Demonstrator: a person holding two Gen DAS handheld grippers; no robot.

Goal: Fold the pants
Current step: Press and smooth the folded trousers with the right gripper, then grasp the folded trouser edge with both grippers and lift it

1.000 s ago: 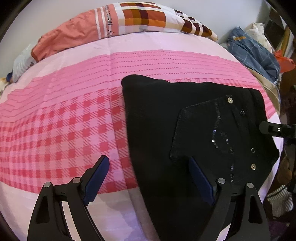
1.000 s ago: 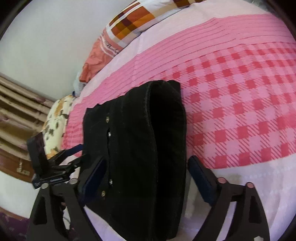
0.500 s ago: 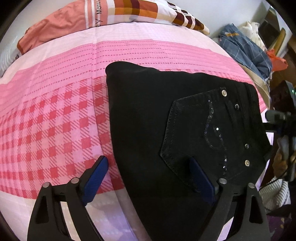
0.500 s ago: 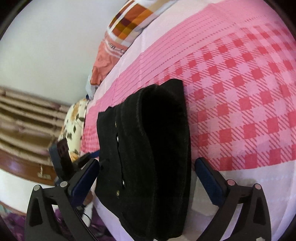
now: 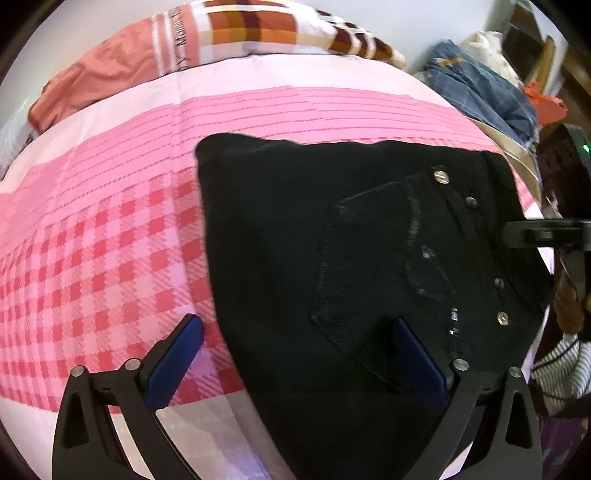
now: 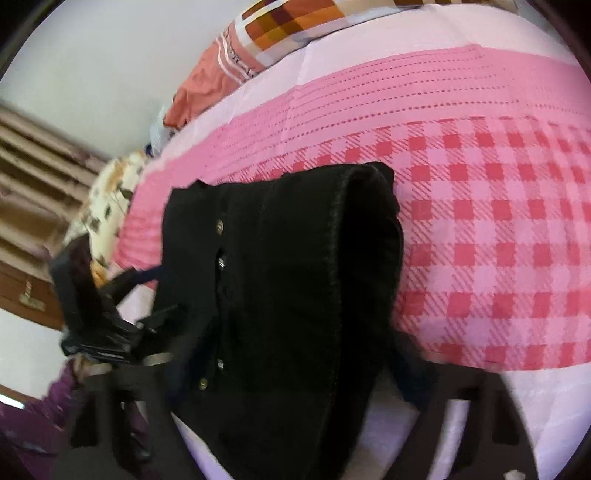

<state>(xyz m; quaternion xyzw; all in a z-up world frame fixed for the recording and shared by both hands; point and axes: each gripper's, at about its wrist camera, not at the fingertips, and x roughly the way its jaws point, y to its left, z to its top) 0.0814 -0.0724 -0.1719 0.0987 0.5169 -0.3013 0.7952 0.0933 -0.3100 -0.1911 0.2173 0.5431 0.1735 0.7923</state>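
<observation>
Since half a second ago, our left claw (image 5: 295, 354) has drawn back a little, released, one finger over the folded black pants (image 5: 332, 258), the other over the pink checked bed (image 5: 110, 240). Our right claw (image 6: 288, 398), blurred, seems spread wide around the pants' near edge. Beyond lies a checked pillow (image 5: 258, 29).

- The pants (image 5: 332, 266) lie folded on the bed (image 5: 110, 258), filling the left wrist view from centre out to 3 o'clock
- Their back pocket (image 5: 388, 277) faces up, toward 3 o'clock
- A pillow (image 5: 221, 40) rests on the bed at 12 o'clock, behind the pants
- A heap of clothes (image 5: 480, 88) sits at 2 o'clock, beyond the bed's edge
- The left gripper (image 5: 295, 354) straddles the pants' left edge at 6 o'clock
- The right gripper (image 5: 543, 232) is at the pants' 3 o'clock edge
</observation>
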